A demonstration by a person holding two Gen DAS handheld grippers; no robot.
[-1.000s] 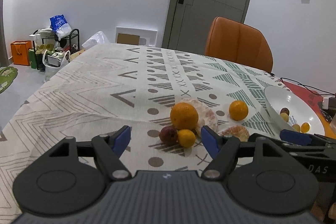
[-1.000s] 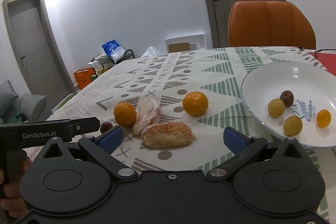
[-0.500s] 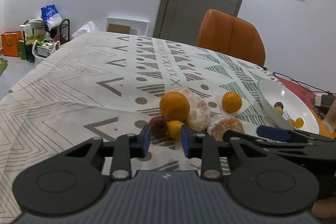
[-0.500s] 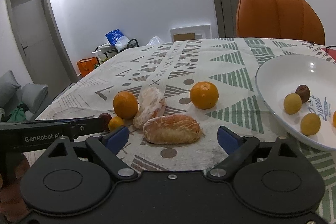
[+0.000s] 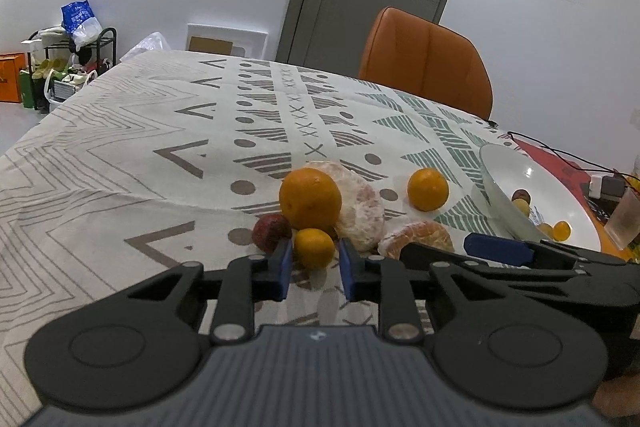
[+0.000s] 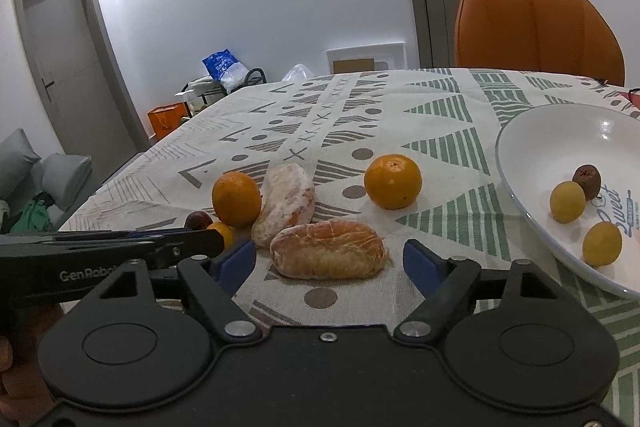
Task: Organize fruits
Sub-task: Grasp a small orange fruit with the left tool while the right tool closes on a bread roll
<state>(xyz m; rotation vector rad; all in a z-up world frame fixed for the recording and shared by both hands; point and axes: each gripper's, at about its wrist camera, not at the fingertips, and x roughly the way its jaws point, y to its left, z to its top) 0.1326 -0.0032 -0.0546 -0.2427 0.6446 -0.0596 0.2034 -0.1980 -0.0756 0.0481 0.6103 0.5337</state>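
Note:
My left gripper point(image 5: 313, 263) has its blue pads close on either side of a small orange fruit point(image 5: 314, 248) on the tablecloth; I cannot tell if they press it. Behind it lie a dark red fruit point(image 5: 271, 232), a large orange point(image 5: 310, 199) and a peeled citrus point(image 5: 361, 211). My right gripper point(image 6: 330, 261) is open around a second peeled citrus point(image 6: 329, 249). Another orange point(image 6: 393, 181) lies toward the white bowl point(image 6: 532, 131), which holds several small fruits point(image 6: 567, 201).
An orange chair point(image 5: 426, 61) stands at the table's far side. A red mat with cables point(image 5: 560, 163) and a plastic cup point(image 5: 624, 223) sit beyond the bowl. A cluttered rack point(image 5: 68, 59) stands on the floor at the left.
My left gripper's jaws have narrowed from wide open and it has moved forward around the small orange fruit. My right gripper has moved forward toward the peeled citrus.

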